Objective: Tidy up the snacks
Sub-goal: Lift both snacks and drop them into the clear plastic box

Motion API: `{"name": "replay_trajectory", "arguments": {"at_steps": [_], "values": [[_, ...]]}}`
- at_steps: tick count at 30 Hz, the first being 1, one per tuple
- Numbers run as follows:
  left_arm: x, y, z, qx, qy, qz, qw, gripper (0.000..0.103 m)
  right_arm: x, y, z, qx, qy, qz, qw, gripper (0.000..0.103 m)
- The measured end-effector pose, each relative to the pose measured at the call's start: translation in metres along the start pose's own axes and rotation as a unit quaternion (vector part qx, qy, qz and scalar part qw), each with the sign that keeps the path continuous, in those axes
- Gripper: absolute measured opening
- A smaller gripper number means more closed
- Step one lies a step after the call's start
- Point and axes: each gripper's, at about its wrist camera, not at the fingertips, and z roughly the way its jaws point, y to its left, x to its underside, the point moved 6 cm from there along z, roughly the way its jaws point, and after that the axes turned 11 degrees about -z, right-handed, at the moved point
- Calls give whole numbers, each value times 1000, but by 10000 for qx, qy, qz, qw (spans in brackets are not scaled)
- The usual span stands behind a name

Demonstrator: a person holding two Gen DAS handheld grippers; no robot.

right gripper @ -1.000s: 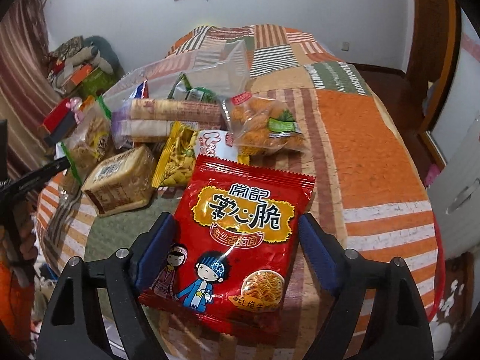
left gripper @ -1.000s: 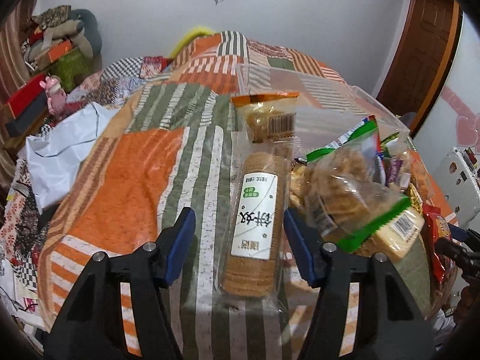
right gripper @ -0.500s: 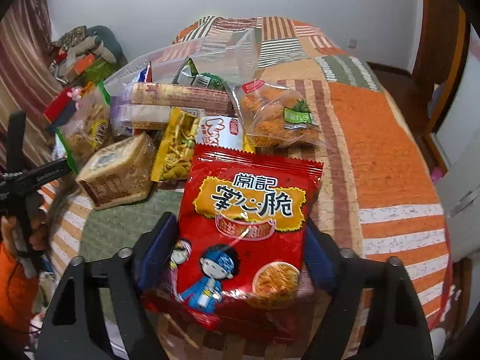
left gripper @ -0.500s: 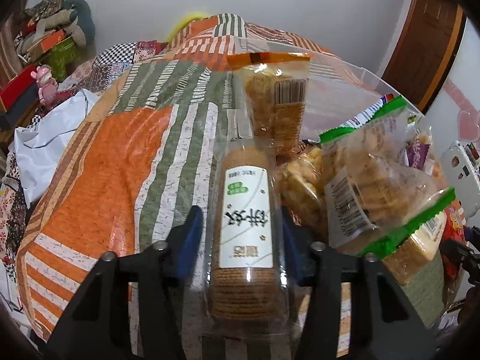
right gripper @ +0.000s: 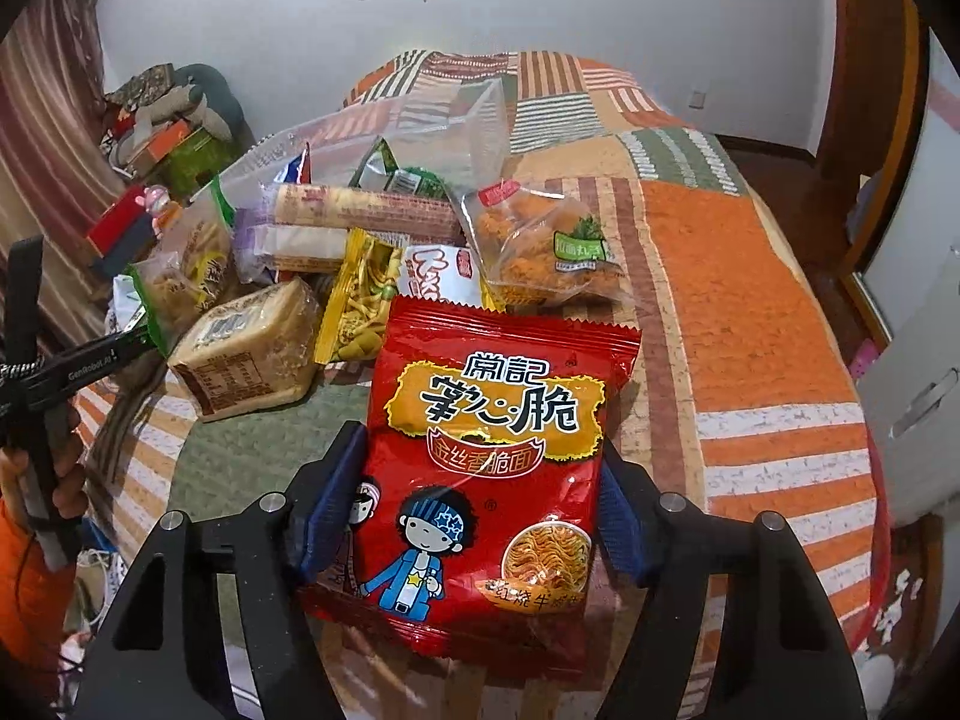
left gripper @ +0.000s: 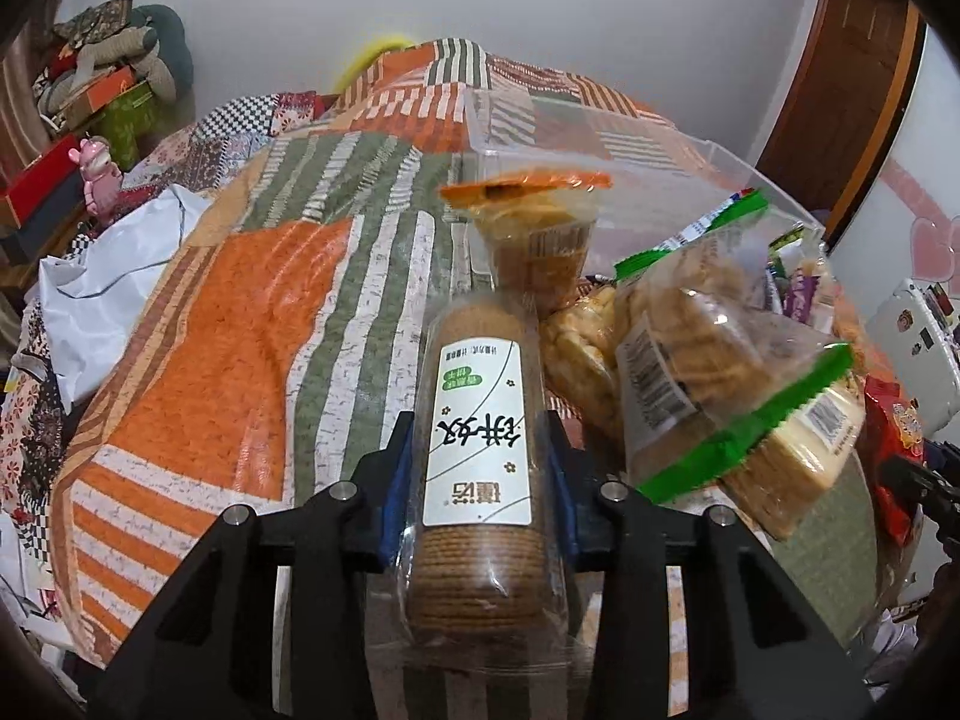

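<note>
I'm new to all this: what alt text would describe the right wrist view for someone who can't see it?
The right tongs are closing on a red noodle-snack packet that sits between their blue pads on a patchwork-covered table. Behind it lies a pile of snack packets beside a clear plastic bag.

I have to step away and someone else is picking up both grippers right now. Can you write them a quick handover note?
Left hand-held gripper: jaws closing, pads against both sides of the biscuit roll, which lies on the patchwork cloth.
Right hand-held gripper: jaws closing on the red noodle snack bag, pads at its edges.
Clear plastic bin sits behind the snack pile; whether any packs are inside it is unclear.
Most of the pile sits loose on the cloth: bread pack, yellow snack bag, green-trimmed cracker bag.
Done: both items gripped or nearly so. Left: lift them, place them, then sort the rest.
</note>
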Motion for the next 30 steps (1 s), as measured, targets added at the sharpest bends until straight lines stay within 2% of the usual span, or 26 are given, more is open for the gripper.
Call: {"name": "replay_trajectory", "arguments": {"at_steps": [8,18,24,30], "values": [[-3,-2,-34,7,-334,-6,9994,39,-6,1,-17,56,-254,-34,9997,67],[-16,-14,-85,162,-861,89,9961,39,-37,-7,-29,318,-746,-83,9967,67],[-34,-27,-96,261,-1062,188,9938,39,-65,-4,-35,369,-1105,-202,9930,67],[-51,-36,-89,336,-1085,199,9933,39,-95,6,-35,319,-1396,-381,9890,67]]}}
